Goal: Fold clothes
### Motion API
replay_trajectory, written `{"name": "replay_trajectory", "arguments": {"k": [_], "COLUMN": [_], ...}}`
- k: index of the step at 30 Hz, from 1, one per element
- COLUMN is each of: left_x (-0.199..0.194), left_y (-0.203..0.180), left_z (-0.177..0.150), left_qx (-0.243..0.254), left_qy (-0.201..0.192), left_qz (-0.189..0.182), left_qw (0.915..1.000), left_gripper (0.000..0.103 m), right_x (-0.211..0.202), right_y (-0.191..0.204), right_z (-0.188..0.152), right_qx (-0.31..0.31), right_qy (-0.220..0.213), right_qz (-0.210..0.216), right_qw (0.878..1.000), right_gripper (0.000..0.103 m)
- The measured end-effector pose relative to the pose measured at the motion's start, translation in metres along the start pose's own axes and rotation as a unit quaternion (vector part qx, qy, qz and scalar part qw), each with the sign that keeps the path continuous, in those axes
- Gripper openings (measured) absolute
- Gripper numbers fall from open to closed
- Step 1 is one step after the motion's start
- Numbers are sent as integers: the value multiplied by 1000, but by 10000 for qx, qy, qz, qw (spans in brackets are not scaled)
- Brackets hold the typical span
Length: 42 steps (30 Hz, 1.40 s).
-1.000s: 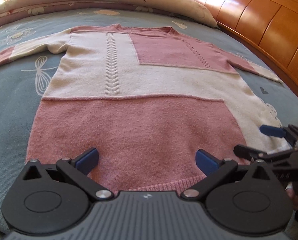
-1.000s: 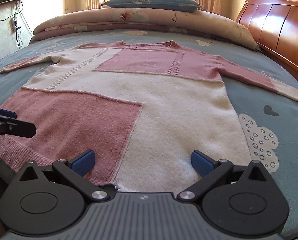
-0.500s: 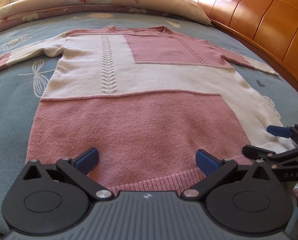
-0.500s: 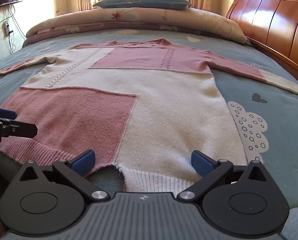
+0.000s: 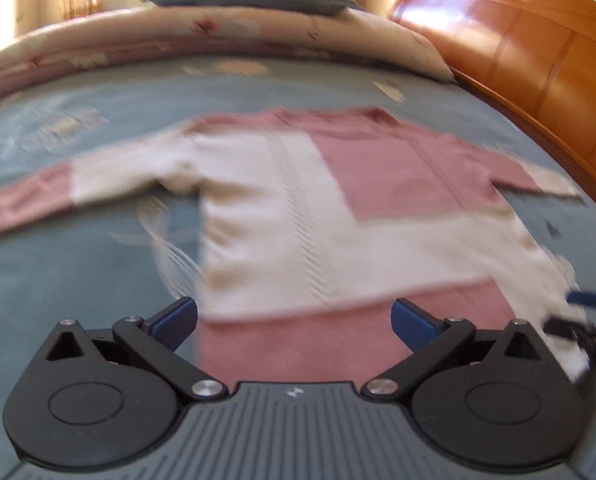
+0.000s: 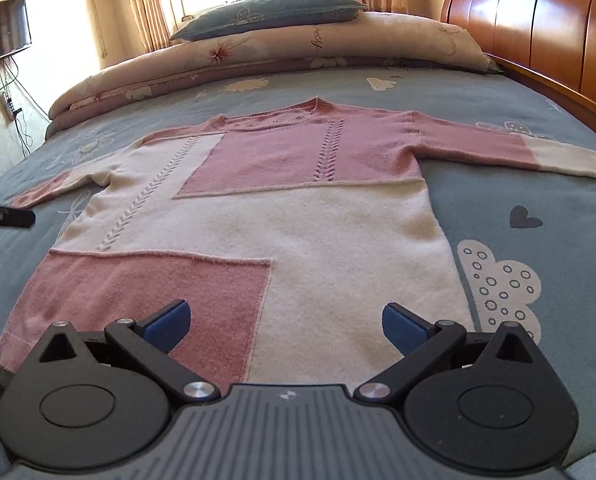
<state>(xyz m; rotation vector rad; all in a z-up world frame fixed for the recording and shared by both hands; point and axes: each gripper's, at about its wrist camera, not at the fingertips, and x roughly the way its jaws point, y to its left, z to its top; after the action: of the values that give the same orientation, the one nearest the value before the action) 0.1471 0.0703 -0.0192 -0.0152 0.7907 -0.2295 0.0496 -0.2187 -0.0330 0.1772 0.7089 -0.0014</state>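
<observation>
A pink and cream knitted sweater (image 6: 298, 224) lies flat and face up on the blue bed sheet (image 6: 538, 184), both sleeves spread out; it also shows, blurred, in the left wrist view (image 5: 318, 232). My left gripper (image 5: 294, 318) is open and empty above the sweater's lower left part. My right gripper (image 6: 285, 322) is open and empty above the hem, over the seam between pink and cream. The right gripper shows at the right edge of the left wrist view (image 5: 590, 316). A tip of the left gripper (image 6: 6, 216) shows at the left edge of the right wrist view.
A rolled floral quilt (image 6: 258, 56) with a blue-grey pillow (image 6: 270, 12) on it lies across the far end of the bed. A wooden headboard (image 6: 538, 28) runs along the right side. A wall television (image 6: 2, 40) hangs at the left.
Both grippers have lifted and pulled back from the hem, so the sweater looks farther off. The left view swung left and is now motion blurred. Both stay open.
</observation>
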Motion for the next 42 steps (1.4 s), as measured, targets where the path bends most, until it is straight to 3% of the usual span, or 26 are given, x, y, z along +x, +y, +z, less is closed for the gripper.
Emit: {"name": "replay_trajectory", "arguments": {"k": [5, 8, 14, 19, 24, 28, 31, 34, 36, 39, 42], "left_x": [-1, 15, 69, 119, 150, 143, 135, 125, 118, 117, 126], "left_y": [95, 152, 238, 265, 284, 305, 323, 334, 333, 324, 320], "left_z": [67, 93, 104, 96, 85, 78, 75, 72, 72, 74, 71], "left_qx": [-422, -796, -1987, -2264, -2457, -2612, -2763, -2897, -2897, -2703, -2647], "left_qy": [-154, -109, -114, 75, 266, 36, 39, 20, -81, -112, 52], "left_qz": [496, 551, -77, -232, -48, 182, 625, 774, 685, 366, 435], "left_qw": [9978, 9952, 9800, 9737, 9690, 9651, 9590, 9540, 9546, 9620, 9633], "left_gripper": [102, 102, 102, 102, 102, 102, 102, 102, 102, 102, 102], "right_x": [14, 25, 51, 69, 81, 84, 86, 87, 88, 90, 91], "right_y": [16, 27, 48, 55, 57, 56, 55, 56, 59, 62, 63], "right_z": [6, 12, 26, 35, 35, 36, 37, 38, 37, 38, 37], "right_qx": [-80, -140, -191, -224, -362, -400, -374, -399, -444, -485, -512], "right_qy": [124, 227, 432, 532, 626, 639, 649, 661, 668, 678, 694], "right_qz": [85, 176, 318, 288, 153, 72, 37, 2, -32, -67, -81], "right_qw": [9999, 9995, 9984, 9979, 9973, 9971, 9972, 9970, 9968, 9965, 9962], "right_gripper": [103, 103, 103, 103, 103, 103, 103, 103, 103, 103, 103]}}
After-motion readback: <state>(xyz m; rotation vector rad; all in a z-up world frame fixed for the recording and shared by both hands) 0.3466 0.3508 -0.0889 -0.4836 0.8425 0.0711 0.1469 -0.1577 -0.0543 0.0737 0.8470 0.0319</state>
